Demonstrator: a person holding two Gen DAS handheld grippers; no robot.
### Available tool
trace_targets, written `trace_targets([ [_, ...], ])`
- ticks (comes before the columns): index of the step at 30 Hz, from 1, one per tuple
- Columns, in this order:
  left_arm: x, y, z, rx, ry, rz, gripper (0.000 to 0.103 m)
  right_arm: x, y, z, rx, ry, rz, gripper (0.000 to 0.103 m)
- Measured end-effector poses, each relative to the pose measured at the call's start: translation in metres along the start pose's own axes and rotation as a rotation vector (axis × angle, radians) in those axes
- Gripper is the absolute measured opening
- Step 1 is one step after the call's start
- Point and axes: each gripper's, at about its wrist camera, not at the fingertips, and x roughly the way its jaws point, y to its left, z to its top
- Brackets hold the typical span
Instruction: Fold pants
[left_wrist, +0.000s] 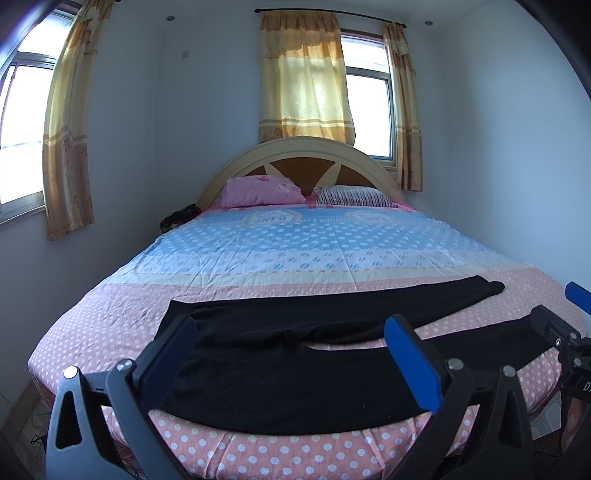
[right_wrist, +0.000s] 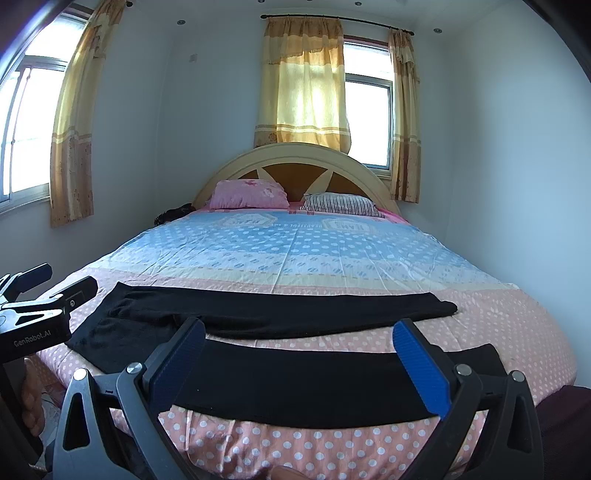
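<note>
Bed (left_wrist: 295, 251) fills the room, dotted pink and blue sheet, two pillows (left_wrist: 264, 190) at the headboard, curtains (left_wrist: 303, 74) behind. Black pants (left_wrist: 280, 365) lie flat across the near end of the bed, waist toward our left, both legs running right: the far leg (right_wrist: 280, 310) well onto the sheet, the near leg (right_wrist: 303, 384) along the bed edge, a strip of sheet showing between them.

Left tool (left_wrist: 291, 354) hovers over the waist part, spread wide, holding nothing. Right tool (right_wrist: 301, 358) hovers over the near leg, also wide and empty.

We judge nothing is folded yet; first step is likely leg onto leg. To do it well we pinch the near leg's outer edge at two points, left near the waist and right toward the cuff, taking one leg's thickness only. Lift together, keep the cloth taut between tools, carry it over the far leg and match the edges. Risk: near leg slides off the bed edge if one side lags.
</note>
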Motion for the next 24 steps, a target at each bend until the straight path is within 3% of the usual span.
trace_targets([
  [13,0.019,0.001,-0.013,-0.010,0.058,-0.004,0.103,0.024,0.003,-0.015,-0.018,0.066,0.006,0.102],
  [18,0.044,0.011,-0.015,-0.021,0.109,-0.019,0.103,0.046,-0.003,-0.025,-0.004,0.140,0.099,0.102],
  [20,0.065,0.022,-0.013,-0.016,0.130,0.012,0.103,0.058,-0.007,-0.029,-0.006,0.163,0.099,0.102],
  [24,0.117,0.055,-0.002,0.045,0.147,0.182,0.103,0.086,-0.024,-0.033,0.010,0.225,0.081,0.102],
])
